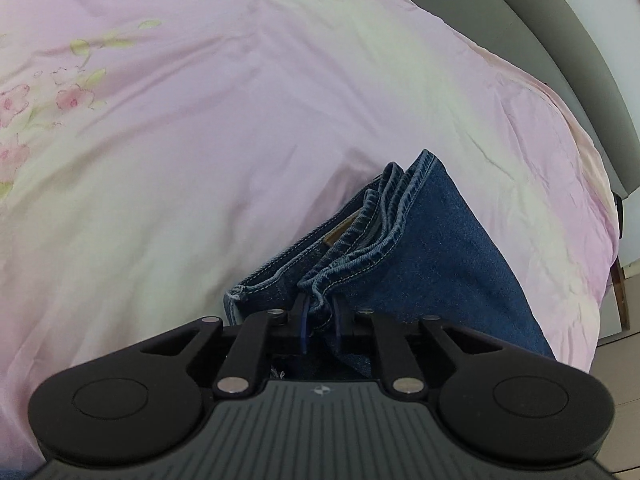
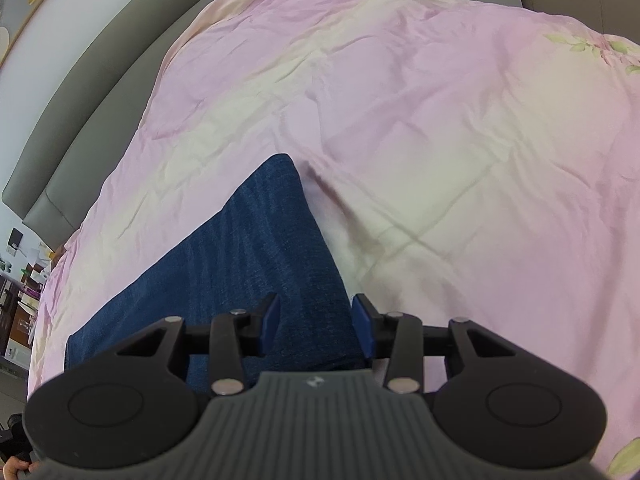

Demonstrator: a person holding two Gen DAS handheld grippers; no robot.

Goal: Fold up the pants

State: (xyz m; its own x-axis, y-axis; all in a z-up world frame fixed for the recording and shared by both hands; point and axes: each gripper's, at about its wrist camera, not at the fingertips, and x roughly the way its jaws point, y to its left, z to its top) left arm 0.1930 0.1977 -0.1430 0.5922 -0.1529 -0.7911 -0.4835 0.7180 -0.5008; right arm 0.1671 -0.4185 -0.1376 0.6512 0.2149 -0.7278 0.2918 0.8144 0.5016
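Blue jeans (image 1: 436, 248) lie folded into a thick stack near the bed's edge on a pink floral duvet (image 1: 240, 120), grey headboard (image 1: 540, 40) at the far side. Left gripper (image 1: 320, 316) has fingers narrow, pinching the bunched hem and waistband layers. Right gripper (image 2: 316, 322) has fingers wide, straddling the jeans' smooth folded edge, not clamped. Denim looks heavy, fairly stiff, not slippery; layers may slide apart, so grip all stacked seams together at the corners

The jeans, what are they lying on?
The jeans lie on a pink quilt. The quilt underneath them is hidden, as is the bed itself.
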